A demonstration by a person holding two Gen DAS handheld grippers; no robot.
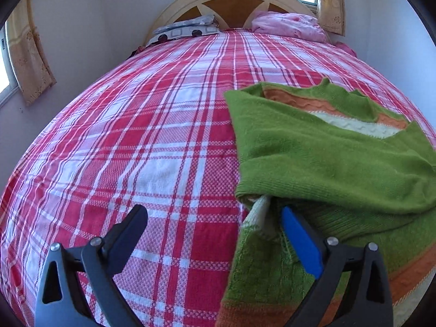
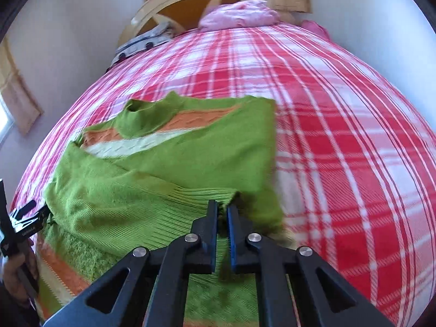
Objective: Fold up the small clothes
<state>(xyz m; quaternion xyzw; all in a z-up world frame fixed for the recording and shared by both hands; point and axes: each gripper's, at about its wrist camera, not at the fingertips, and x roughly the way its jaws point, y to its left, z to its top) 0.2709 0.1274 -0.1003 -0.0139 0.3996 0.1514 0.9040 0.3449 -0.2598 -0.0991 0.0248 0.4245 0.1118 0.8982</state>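
A small green knit sweater (image 1: pixel 327 158) with orange and cream stripes lies on the red plaid bed, its sleeves folded in over the body. It also shows in the right wrist view (image 2: pixel 163 169). My left gripper (image 1: pixel 212 218) is open at the sweater's left edge, its blue-padded right finger (image 1: pixel 299 242) against the cloth and its left finger over the bedspread. My right gripper (image 2: pixel 222 212) is shut on the green ribbed cuff (image 2: pixel 207 193) of a sleeve near the sweater's lower right.
The red and white plaid bedspread (image 1: pixel 136 136) covers the bed. A grey patterned pillow (image 1: pixel 188 28) and a pink bundle (image 1: pixel 288 24) lie by the headboard. Walls and curtains flank the bed. The left gripper's handle and hand (image 2: pixel 19 242) show at the right view's left edge.
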